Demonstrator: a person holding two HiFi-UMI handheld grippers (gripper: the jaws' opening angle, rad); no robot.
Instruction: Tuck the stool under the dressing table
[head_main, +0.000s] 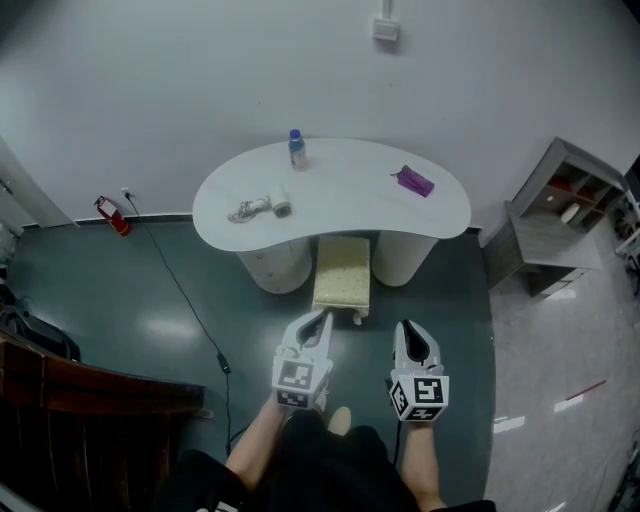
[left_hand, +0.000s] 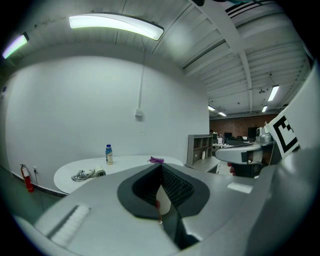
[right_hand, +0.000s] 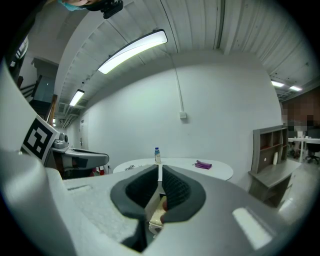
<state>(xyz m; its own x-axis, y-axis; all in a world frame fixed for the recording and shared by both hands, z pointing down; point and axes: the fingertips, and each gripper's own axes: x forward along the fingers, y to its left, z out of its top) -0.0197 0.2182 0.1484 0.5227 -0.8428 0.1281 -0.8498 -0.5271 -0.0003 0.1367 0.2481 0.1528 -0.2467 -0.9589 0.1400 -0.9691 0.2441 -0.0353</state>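
Stool: cream-topped, standing between the two white pedestals of the dressing table. Its far end is under the tabletop edge and its near end juts out over the dark floor.

Left gripper: jaws pressed together, nothing between them, tips close to the stool's near left corner.

Right gripper: jaws drawn in to a thin slit, empty, just right of the stool's near end.

Tabletop: bottle, coiled cord, purple item. Grey shelf unit right of the table.
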